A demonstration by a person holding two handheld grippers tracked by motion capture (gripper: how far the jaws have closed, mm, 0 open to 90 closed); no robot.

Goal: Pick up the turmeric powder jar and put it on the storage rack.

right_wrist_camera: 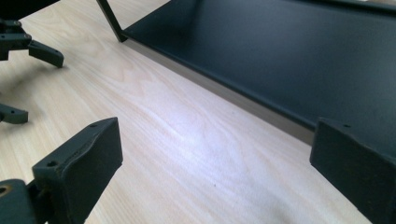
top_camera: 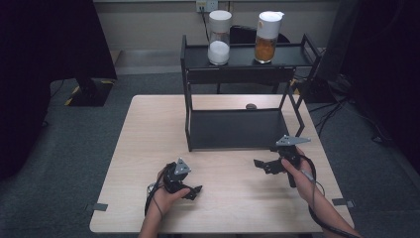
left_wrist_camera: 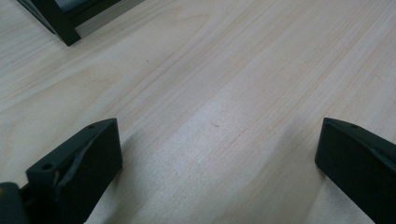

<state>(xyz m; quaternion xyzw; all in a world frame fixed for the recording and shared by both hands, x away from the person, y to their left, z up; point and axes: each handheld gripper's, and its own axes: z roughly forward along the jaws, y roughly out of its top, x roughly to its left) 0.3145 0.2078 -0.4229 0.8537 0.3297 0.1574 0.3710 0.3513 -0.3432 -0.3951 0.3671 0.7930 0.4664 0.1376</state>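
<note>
both tools, left tool (top_camera: 194, 191) and right tool (top_camera: 261, 164), gaped wide and empty above the desk (top_camera: 148, 148), just before the black rack (top_camera: 237, 130).

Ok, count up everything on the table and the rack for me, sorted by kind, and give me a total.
Lidded jars: 2, one with white powder and one with orange contents, both on the rack's top shelf.
Black two-tier rack: 1.
Claws: 2, the left claw and the right claw, both open.
Small dark object behind the rack: 1.
Total: 6.
</note>
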